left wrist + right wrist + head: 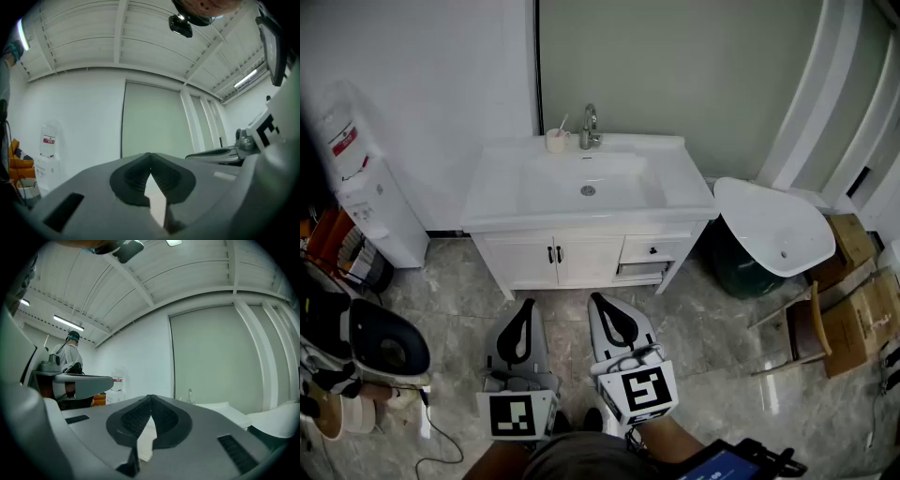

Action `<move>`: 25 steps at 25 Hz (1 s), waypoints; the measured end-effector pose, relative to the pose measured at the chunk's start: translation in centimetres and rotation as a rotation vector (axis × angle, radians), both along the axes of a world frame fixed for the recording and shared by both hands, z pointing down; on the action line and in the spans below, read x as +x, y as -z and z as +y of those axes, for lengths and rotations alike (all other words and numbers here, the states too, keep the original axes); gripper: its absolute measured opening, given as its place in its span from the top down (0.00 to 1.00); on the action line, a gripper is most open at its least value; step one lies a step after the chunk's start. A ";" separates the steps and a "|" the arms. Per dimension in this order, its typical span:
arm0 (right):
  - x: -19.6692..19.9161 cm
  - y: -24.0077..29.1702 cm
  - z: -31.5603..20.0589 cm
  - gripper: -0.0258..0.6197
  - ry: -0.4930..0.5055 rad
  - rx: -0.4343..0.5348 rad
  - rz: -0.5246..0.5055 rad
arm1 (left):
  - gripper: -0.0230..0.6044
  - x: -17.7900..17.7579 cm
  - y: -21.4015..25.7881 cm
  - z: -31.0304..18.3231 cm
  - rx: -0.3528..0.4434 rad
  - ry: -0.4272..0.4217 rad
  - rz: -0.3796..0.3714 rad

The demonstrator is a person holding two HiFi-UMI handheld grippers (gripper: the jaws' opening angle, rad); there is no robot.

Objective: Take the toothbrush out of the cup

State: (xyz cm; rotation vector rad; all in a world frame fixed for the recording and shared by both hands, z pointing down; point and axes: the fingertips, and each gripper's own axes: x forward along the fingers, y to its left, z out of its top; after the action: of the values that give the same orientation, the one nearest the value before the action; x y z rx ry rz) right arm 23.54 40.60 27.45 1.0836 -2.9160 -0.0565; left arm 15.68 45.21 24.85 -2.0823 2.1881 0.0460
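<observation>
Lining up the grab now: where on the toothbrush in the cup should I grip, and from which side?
Grip the toothbrush on the stub that sticks out above the cup rim; it leans right, toward the faucet. Come from the front or left, probably, since the faucet crowds its right side.

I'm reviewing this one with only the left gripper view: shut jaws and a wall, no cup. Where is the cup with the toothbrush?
Observer: The head view shows the cup on the vanity top, behind the basin, just left of the faucet.
Operator: Is the toothbrush in it?
Observer: Yes, the toothbrush stands in the cup, leaning toward the faucet.
Operator: And the right gripper?
Observer: The right gripper is shut on nothing, over the floor, well short of the vanity top.
</observation>
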 end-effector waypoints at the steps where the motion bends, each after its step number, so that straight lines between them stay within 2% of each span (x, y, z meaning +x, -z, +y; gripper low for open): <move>1: 0.2 0.0 -0.2 0.94 0.006 0.006 -0.011 | 0.95 0.2 -0.1 -0.2 -0.003 0.003 -0.002; 5: 1.3 0.3 -1.4 0.94 0.013 -0.006 -0.087 | 0.95 0.6 -0.1 -1.1 -0.007 0.015 -0.012; 10: 1.2 -0.7 -2.5 0.94 0.009 -0.043 -0.029 | 0.95 -0.3 -0.6 -1.7 -0.017 0.049 -0.016; 14: 0.3 -1.2 -3.7 0.94 0.021 -0.030 -0.051 | 0.95 -1.5 -1.1 -2.6 -0.018 0.065 -0.023; 16: -0.4 -1.5 -4.5 0.94 0.024 -0.041 -0.061 | 0.95 -2.1 -1.2 -3.3 -0.019 0.060 -0.029; 21: -3.2 -2.2 -7.3 0.94 0.009 -0.085 -0.013 | 0.95 -4.9 -2.2 -6.1 -0.038 0.051 -0.009; 25: -6.9 -2.2 -10.5 0.94 0.019 -0.065 -0.058 | 0.95 -7.8 -2.5 -9.3 -0.041 0.033 0.017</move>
State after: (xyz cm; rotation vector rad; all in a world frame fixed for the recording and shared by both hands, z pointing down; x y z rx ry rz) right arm 16.69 30.10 29.67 1.0648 -2.9561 0.0703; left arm 7.84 35.93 27.36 -2.0737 2.2514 0.0158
